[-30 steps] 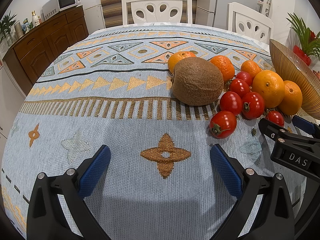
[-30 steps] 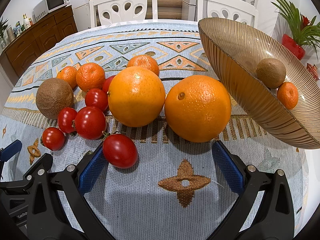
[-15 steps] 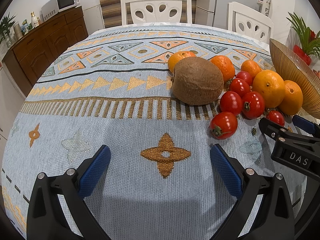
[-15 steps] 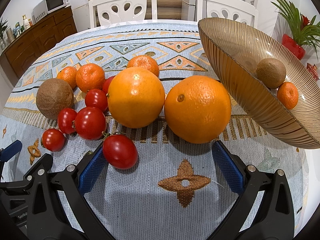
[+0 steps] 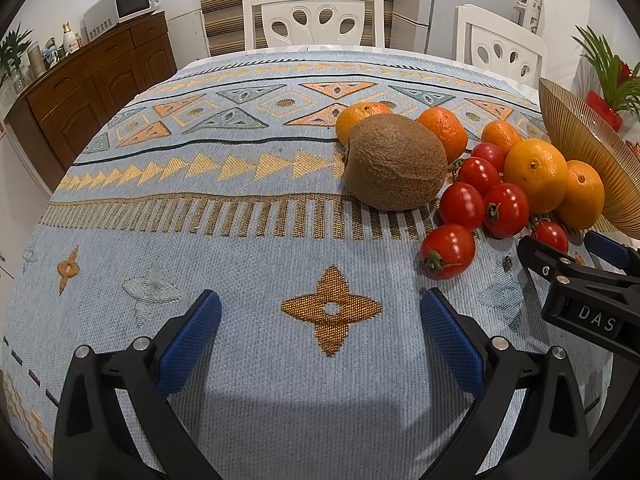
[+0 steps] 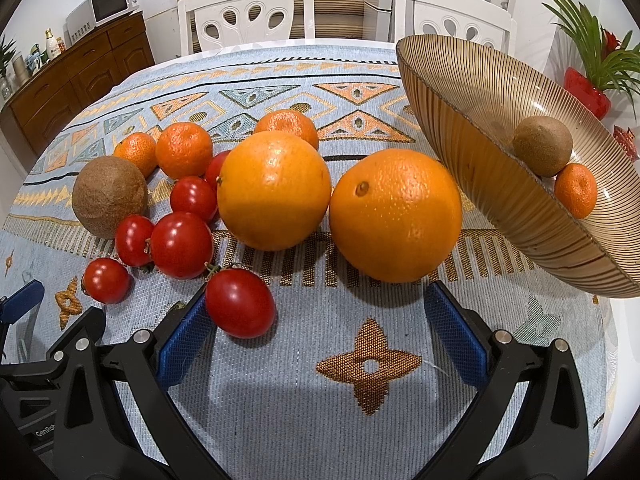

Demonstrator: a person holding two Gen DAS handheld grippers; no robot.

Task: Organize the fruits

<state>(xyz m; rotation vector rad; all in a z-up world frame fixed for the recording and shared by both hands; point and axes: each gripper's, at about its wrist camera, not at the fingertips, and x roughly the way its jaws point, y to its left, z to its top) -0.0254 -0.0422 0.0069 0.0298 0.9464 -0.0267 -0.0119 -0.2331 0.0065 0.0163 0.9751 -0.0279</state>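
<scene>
A pile of fruit lies on the patterned tablecloth: a brown kiwi (image 5: 396,162) (image 6: 109,196), two big oranges (image 6: 274,190) (image 6: 395,215), three mandarins (image 6: 183,155) and several red tomatoes (image 6: 240,303) (image 5: 448,251). An amber ribbed glass bowl (image 6: 480,152) at the right holds a kiwi (image 6: 542,146) and a mandarin (image 6: 575,190). My right gripper (image 6: 320,334) is open and empty, just short of the oranges, with a tomato beside its left finger. My left gripper (image 5: 320,332) is open and empty over bare cloth, short of the kiwi. The right gripper also shows in the left wrist view (image 5: 576,256).
Two white chairs (image 5: 316,16) (image 5: 500,44) stand at the table's far side. A wooden sideboard (image 5: 92,92) with a microwave (image 5: 124,4) is at the left. A red pot with a green plant (image 6: 592,80) stands behind the bowl.
</scene>
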